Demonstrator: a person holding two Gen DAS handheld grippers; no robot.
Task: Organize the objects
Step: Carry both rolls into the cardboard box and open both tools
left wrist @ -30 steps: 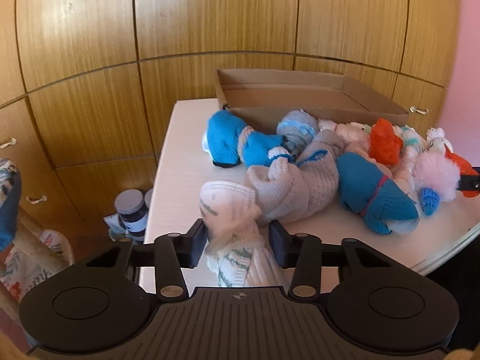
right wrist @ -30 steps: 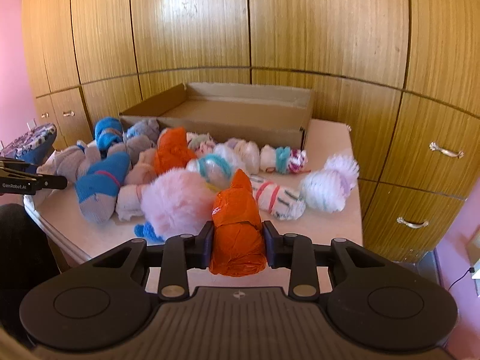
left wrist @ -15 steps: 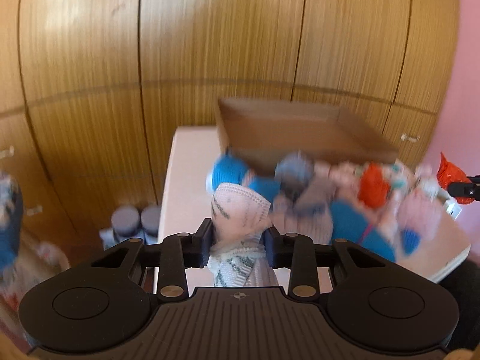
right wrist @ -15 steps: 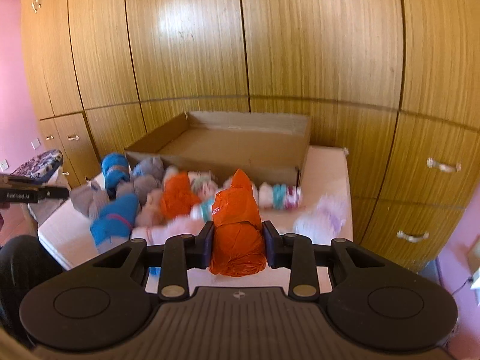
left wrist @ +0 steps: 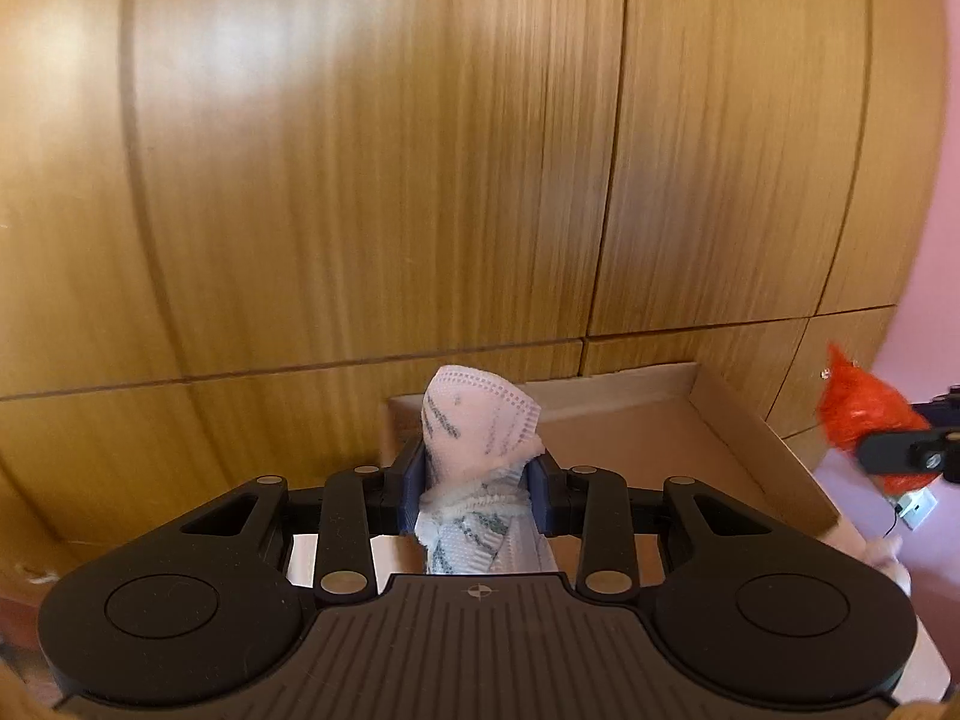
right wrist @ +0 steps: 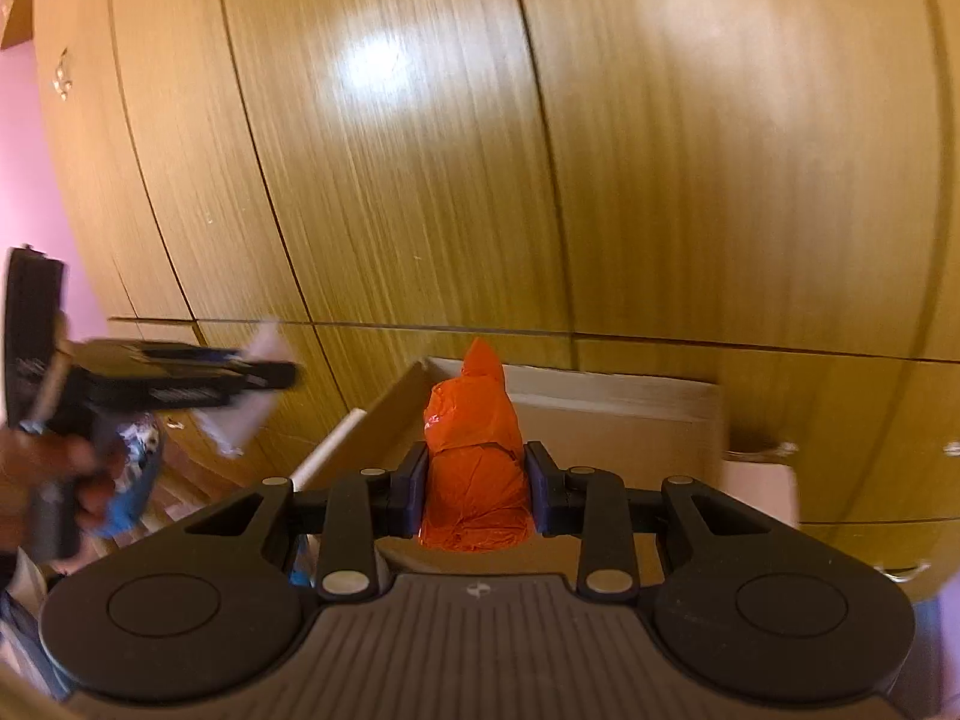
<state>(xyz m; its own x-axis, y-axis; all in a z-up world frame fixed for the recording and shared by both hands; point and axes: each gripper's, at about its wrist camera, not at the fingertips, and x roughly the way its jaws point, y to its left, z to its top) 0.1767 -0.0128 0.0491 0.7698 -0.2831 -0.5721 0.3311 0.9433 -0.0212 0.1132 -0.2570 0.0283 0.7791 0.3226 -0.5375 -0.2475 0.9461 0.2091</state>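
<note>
My left gripper (left wrist: 478,480) is shut on a white sock bundle (left wrist: 474,420) with grey-green marks, held up in front of the open cardboard box (left wrist: 756,426). My right gripper (right wrist: 477,480) is shut on an orange sock bundle (right wrist: 474,456), also raised before the cardboard box (right wrist: 630,414). In the left wrist view the orange bundle (left wrist: 864,408) and the right gripper's finger show at the right edge. In the right wrist view the left gripper (right wrist: 180,384) and a hand (right wrist: 36,468) appear blurred at the left. The sock pile is hidden below both views.
Wooden wardrobe doors (left wrist: 360,150) fill the background right behind the box. Drawers with metal handles (right wrist: 900,570) stand to the right. A strip of white tabletop (right wrist: 756,486) shows beside the box. A pink wall (left wrist: 936,240) lies at the far right.
Both grippers have risen and moved forward toward the box, each carrying its bundle. The sock pile on the table has dropped out of view. The left jaws pinched tighter on the white bundle.
</note>
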